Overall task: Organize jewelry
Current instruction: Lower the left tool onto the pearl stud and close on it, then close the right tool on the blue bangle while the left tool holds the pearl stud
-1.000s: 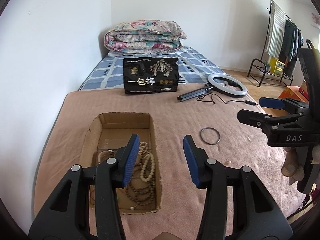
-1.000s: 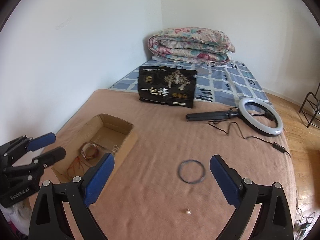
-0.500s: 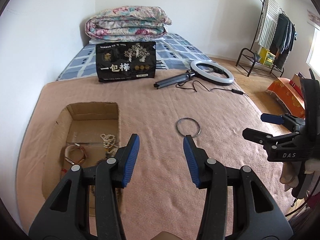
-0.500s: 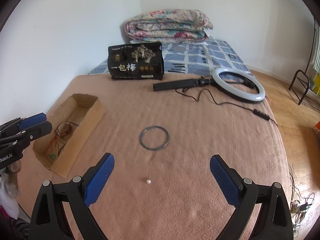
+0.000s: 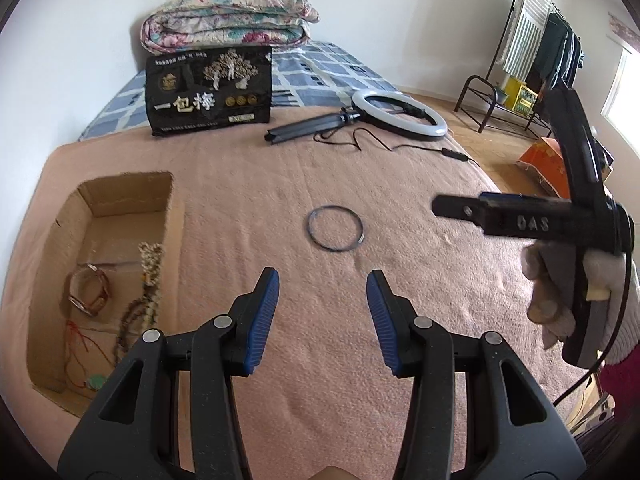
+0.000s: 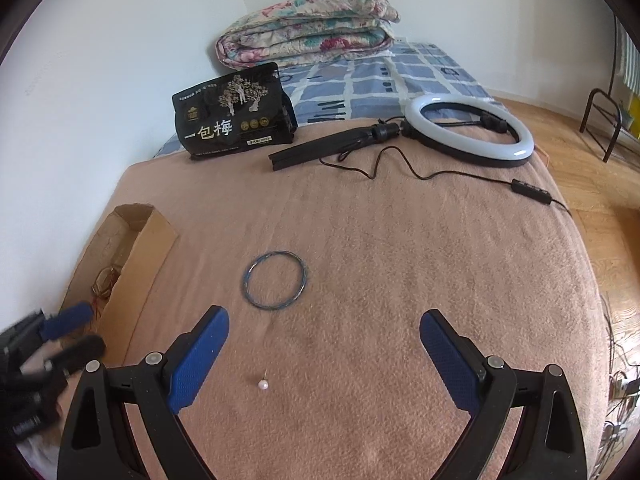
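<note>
Left gripper (image 5: 323, 312) and right gripper (image 6: 324, 352) both hover over the pink blanket (image 6: 400, 248) on the bed, fingers apart, nothing held. Dark bangle (image 6: 275, 280) lies flat betw. them, w/ a pearl earring (image 6: 263, 385) nearby. Cardboard box (image 5: 60, 236) at left holds bead necklaces (image 5: 148, 280) & a bracelet (image 5: 89, 295).

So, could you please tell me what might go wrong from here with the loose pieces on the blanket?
1. The pearl earring is tiny on fuzzy blanket; the open right tool may miss it or press it into the pile.
2. The thin bangle lies flat, so pads could slide over it.
3. Both tools point toward the bangle; the left tool could collide with the right.
</note>
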Demonstrator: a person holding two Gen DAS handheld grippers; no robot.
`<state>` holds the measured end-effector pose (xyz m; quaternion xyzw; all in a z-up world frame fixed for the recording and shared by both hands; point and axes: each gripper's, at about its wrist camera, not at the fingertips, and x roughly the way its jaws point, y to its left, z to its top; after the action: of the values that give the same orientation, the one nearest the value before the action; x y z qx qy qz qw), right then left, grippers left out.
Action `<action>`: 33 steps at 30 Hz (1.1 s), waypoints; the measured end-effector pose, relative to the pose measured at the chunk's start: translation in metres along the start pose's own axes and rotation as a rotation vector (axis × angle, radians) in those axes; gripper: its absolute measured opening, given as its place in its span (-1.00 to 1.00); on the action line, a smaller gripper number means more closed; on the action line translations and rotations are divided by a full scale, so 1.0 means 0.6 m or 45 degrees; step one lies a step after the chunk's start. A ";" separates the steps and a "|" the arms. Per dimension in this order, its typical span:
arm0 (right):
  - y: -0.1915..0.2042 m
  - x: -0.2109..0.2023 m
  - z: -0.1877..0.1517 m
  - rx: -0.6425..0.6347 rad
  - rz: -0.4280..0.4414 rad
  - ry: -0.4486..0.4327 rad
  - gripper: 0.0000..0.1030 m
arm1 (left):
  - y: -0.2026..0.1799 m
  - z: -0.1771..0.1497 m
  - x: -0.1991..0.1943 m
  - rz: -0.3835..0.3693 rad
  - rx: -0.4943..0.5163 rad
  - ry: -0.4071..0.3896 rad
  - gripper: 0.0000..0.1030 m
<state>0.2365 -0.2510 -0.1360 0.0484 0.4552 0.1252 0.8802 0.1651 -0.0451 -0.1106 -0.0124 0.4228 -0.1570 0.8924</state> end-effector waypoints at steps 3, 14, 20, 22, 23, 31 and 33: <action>-0.001 0.023 0.011 0.005 0.025 0.020 0.90 | -0.016 -0.019 0.026 -0.022 0.007 0.034 -0.10; -0.010 0.095 0.027 0.034 0.041 0.067 0.90 | -0.074 -0.072 0.132 -0.103 0.032 0.130 -0.21; -0.012 0.117 0.028 0.030 0.051 0.082 0.89 | -0.082 -0.076 0.166 -0.102 0.032 0.141 -0.43; -0.011 0.123 0.029 0.026 0.051 0.084 0.89 | -0.084 -0.074 0.175 -0.102 0.035 0.138 -0.46; -0.011 0.126 0.030 0.026 0.051 0.086 0.89 | -0.084 -0.073 0.178 -0.098 0.039 0.138 -0.50; -0.008 0.141 0.034 0.022 0.054 0.095 0.88 | -0.091 -0.075 0.195 -0.059 0.070 0.142 -0.81; -0.007 0.146 0.034 0.023 0.052 0.099 0.88 | -0.085 -0.075 0.197 -0.052 0.055 0.141 -0.86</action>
<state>0.3025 -0.2311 -0.1938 0.0607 0.4890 0.1410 0.8587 0.1875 -0.1231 -0.2201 0.0071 0.4676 -0.1847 0.8644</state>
